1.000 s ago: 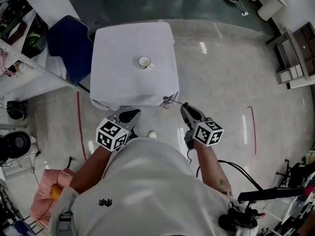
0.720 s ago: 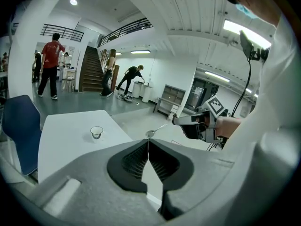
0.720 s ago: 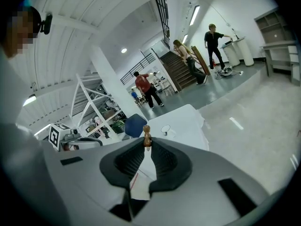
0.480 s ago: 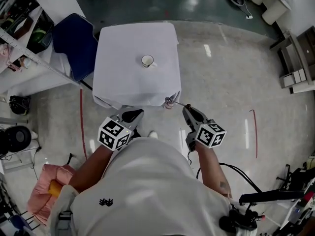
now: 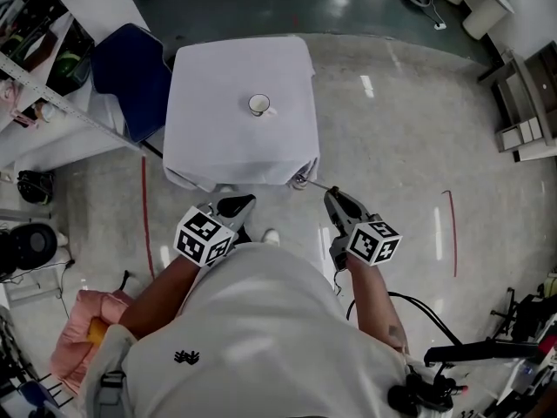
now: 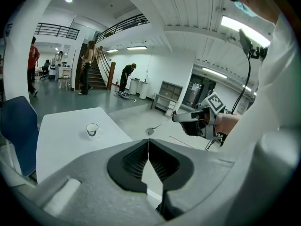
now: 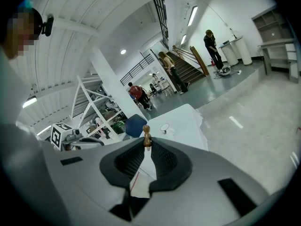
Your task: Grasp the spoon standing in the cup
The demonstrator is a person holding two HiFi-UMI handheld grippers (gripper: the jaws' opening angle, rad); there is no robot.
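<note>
A white cup (image 5: 258, 104) stands alone on the white-clothed table (image 5: 218, 146); it shows small in the left gripper view (image 6: 92, 129) and the right gripper view (image 7: 165, 127). My right gripper (image 5: 332, 194) is off the table's near right corner, over the floor, shut on a spoon (image 5: 312, 183). The spoon's metal bowl points toward the table edge. Its brown wooden handle end (image 7: 146, 136) sticks up between the jaws. From the left gripper view the spoon (image 6: 155, 128) juts out of the right gripper (image 6: 176, 118). My left gripper (image 5: 239, 205) hangs by the table's near edge, shut and empty.
A blue chair (image 5: 130, 68) stands at the table's left side, with shelving (image 5: 35, 68) beyond it. Red tape lines (image 5: 144, 216) mark the floor. A pink bundle (image 5: 83, 329) lies at lower left, cables (image 5: 418, 303) at lower right. People (image 7: 211, 44) stand far off.
The head view has drifted slightly, so the table sits a little higher in the frame. Both grippers keep their places, and the spoon stays held in the right one.
</note>
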